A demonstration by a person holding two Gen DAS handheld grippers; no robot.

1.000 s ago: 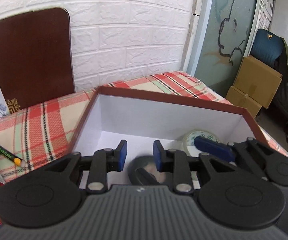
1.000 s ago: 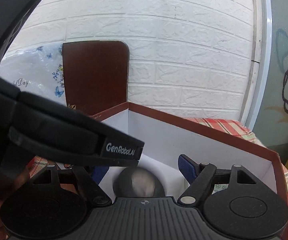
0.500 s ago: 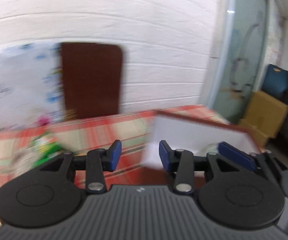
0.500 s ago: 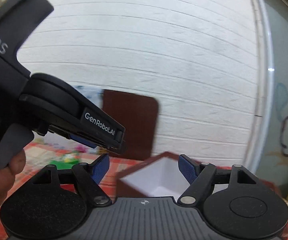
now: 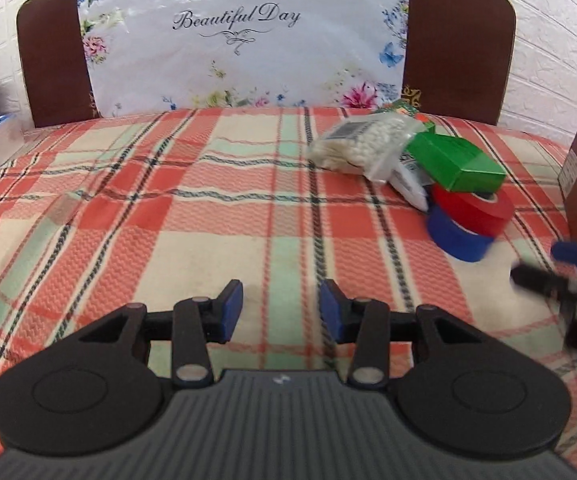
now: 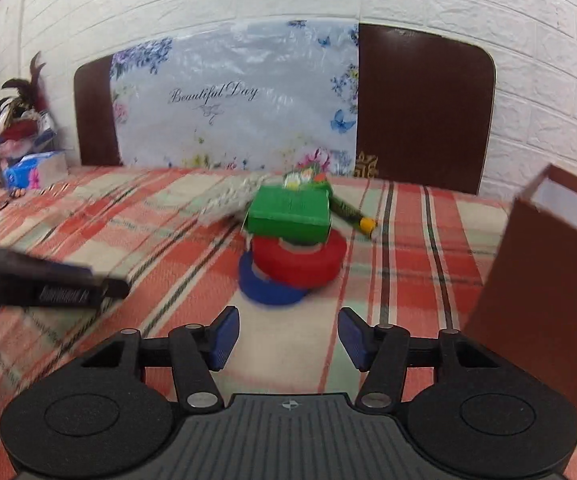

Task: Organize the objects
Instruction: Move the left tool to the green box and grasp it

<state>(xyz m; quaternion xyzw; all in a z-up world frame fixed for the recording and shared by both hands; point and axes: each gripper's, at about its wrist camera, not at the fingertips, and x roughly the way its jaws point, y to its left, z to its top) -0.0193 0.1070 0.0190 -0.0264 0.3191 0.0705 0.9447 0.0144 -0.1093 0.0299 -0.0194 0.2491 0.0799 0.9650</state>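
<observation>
A red tape roll (image 6: 298, 258) leans on a blue tape roll (image 6: 266, 286) on the plaid cloth, with a green box (image 6: 290, 214) on top. They also show in the left wrist view: red roll (image 5: 474, 208), blue roll (image 5: 454, 238), green box (image 5: 454, 162), and a clear bag of white beads (image 5: 362, 142). My right gripper (image 6: 286, 338) is open and empty, just short of the rolls. My left gripper (image 5: 282, 312) is open and empty over bare cloth, left of the pile. The brown box (image 6: 548, 280) stands at the right.
A dark pen with a yellow tip (image 6: 352, 212) lies behind the green box. A floral "Beautiful Day" bag (image 5: 244, 36) leans on a brown headboard (image 5: 458, 40). A blue tissue pack (image 6: 34, 168) and clutter sit far left.
Both grippers have left the brown box, where they hung over a grey roll, and swung left. They now face the pile of tapes and the green box on the cloth.
</observation>
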